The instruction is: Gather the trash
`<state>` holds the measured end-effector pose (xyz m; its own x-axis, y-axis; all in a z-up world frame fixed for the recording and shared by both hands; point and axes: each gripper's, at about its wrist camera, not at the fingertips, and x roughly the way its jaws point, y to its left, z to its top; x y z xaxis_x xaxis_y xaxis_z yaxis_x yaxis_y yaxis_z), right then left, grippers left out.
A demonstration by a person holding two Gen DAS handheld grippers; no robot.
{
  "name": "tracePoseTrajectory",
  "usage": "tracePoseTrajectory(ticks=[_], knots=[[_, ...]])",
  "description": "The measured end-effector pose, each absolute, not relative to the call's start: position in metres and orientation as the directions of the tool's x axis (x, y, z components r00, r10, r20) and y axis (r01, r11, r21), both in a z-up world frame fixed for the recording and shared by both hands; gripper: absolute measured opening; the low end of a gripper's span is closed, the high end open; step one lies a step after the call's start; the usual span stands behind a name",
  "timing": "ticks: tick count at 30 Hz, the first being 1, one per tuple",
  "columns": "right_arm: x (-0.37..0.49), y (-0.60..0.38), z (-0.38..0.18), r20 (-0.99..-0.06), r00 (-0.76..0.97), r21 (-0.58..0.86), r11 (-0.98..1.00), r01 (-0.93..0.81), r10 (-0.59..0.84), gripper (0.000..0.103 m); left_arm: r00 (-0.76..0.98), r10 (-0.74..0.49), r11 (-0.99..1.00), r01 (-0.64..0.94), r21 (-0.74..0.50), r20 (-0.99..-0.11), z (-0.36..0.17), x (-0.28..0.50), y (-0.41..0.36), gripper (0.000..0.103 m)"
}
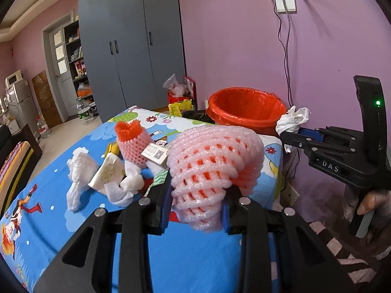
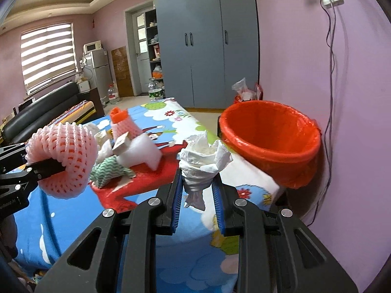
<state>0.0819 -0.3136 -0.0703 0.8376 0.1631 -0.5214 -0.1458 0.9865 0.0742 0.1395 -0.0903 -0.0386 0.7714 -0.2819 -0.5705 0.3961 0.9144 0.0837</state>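
The left tongs (image 1: 198, 202) are clamped on a pink foam fruit net (image 1: 212, 161), squeezing its lower end between the blue pads so the mesh bulges out above them. The right tongs (image 2: 198, 195) pinch a crumpled white tissue (image 2: 204, 157), whose loose end hangs down between the fingers. Both pieces are held up above the bench (image 1: 195, 256), which is covered in a bright blue cartoon-print cloth. At the far right corner of the bench, against the purple wall, stands a bin lined with a red bag (image 2: 268, 131); seen from the right wrist, the tissue is near its rim but not over the opening. From the left wrist the right tongs show at the right edge with the tissue (image 1: 292, 119) just beside the bin (image 1: 244, 108), and a hand (image 1: 371, 202) grips the handle below. More rubbish lies on the bench: a second pink foam net (image 1: 133, 141) standing upright with an orange inside, white foam wraps (image 1: 78, 175), a small cardboard box (image 1: 155, 153) and a pale paper packet (image 1: 107, 173). Behind stands a grey wardrobe (image 1: 132, 44).
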Motion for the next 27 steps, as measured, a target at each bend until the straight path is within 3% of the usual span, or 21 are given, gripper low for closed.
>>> tracePoseTrajectory(ticks=[22,27], knots=[[0.113,-0.365,-0.063,-0.500,0.860,0.059,0.994,-0.089,0.106,0.024,0.749,-0.368,0.872,0.484,0.075,-0.550,-0.024,0.190,-0.154,0.031],[0.123,-0.378,-0.060,-0.495,0.865,0.044,0.997,-0.070,0.083,0.024,0.719,-0.408,0.864,0.503,0.015,-0.562,-0.026,0.220,-0.170,0.031]])
